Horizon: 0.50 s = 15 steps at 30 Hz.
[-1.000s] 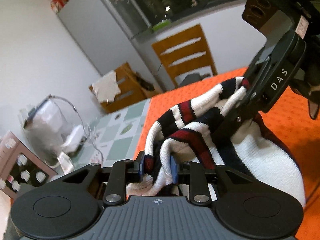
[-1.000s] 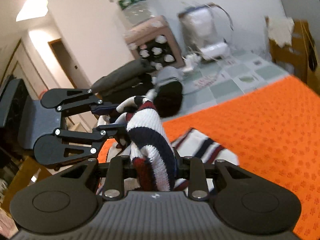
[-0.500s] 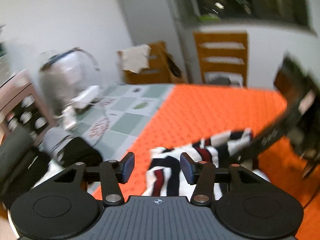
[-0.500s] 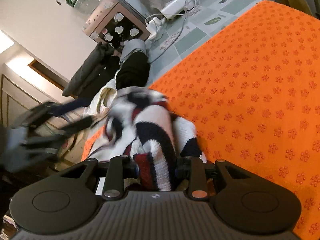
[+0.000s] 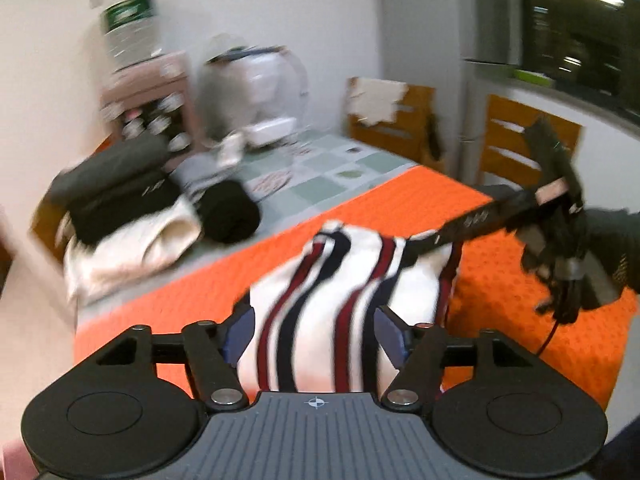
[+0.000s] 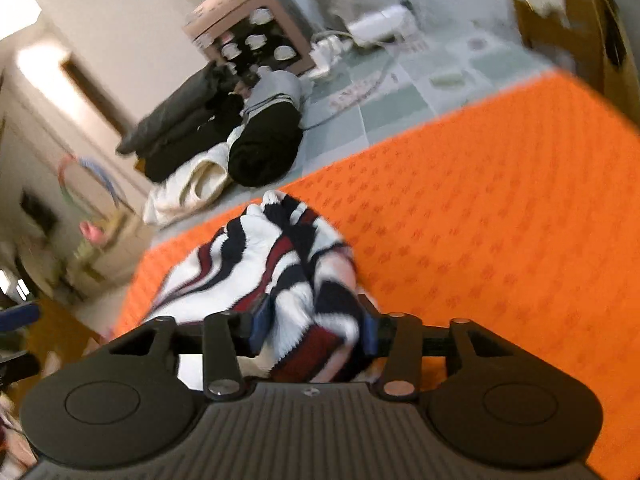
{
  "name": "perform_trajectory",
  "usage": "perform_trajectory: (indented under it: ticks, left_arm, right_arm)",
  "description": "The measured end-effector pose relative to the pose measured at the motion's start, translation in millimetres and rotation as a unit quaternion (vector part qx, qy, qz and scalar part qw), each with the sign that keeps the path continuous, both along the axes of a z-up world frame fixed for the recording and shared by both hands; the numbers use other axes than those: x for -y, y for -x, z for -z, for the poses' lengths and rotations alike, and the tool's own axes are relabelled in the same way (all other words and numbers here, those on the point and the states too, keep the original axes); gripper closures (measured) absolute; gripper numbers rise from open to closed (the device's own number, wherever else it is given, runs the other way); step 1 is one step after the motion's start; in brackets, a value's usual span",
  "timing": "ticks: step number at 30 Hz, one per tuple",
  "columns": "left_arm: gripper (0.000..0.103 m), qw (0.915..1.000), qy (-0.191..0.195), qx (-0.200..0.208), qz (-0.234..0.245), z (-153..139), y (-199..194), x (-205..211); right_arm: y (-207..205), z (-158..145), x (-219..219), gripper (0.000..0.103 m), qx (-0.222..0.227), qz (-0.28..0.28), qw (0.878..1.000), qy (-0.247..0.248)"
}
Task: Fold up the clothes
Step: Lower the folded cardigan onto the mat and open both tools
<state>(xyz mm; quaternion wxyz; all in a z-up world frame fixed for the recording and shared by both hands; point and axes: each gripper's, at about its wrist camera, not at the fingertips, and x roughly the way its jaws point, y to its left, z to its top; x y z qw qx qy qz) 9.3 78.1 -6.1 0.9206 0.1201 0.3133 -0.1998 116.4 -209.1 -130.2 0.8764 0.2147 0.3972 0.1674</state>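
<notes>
Two wrist views cover one striped sweater (image 5: 340,292) lying bunched on the orange tablecloth (image 5: 404,208) near its edge.

Left wrist view: the left gripper (image 5: 316,332) stands with its jaws spread wide. The sweater lies between the blue pads (image 5: 240,330), but whether they touch it cannot be told because of blur. Only this view shows the right gripper (image 5: 420,246) from the side, reaching in from the right with its tip at the far end of the sweater, and two wooden chairs (image 5: 516,148) behind the table.

Right wrist view: the right gripper (image 6: 314,326) is clenched on a fold of the sweater (image 6: 280,264), which fills the gap between its pads. Only this view shows the broad bare stretch of tablecloth (image 6: 500,220) to the right. Both views show the pile of dark and cream clothes (image 6: 224,148) beyond the table edge.
</notes>
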Motion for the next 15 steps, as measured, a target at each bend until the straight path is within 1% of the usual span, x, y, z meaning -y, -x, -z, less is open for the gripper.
perform_trajectory:
  ticks: [1, 2, 4, 8, 10, 15]
  left_arm:
    - [0.028, 0.9998, 0.002, -0.003, -0.022, 4.7, 8.8, 5.0]
    - [0.026, 0.9991, 0.001, -0.004, -0.042, 9.3, 15.4, 11.8]
    - [0.022, 0.9966, 0.003, -0.003, -0.082, 20.2, 29.1, 26.7]
    - [0.019, 0.9894, 0.012, -0.013, -0.144, 38.2, 39.1, 58.7]
    - [0.019, 0.9863, 0.003, -0.010, -0.164, 48.1, 38.4, 75.6]
    - [0.019, 0.9745, -0.044, -0.004, -0.220, 72.8, 20.7, 107.5]
  right_arm:
    - [0.9, -5.4, 2.7, 0.046, 0.009, -0.009, 1.000, 0.014]
    - [1.7, -10.4, 5.7, 0.046, 0.016, -0.018, 0.999, 0.026]
    - [2.2, -18.1, 14.6, 0.046, 0.026, -0.038, 0.998, 0.034]
    - [1.6, -31.1, 24.3, 0.046, 0.041, -0.088, 0.994, 0.051]
    - [0.8, -37.9, 24.2, 0.046, 0.049, -0.113, 0.991, 0.054]
    - [-2.0, -49.8, 18.3, 0.046, 0.057, -0.167, 0.983, 0.042]
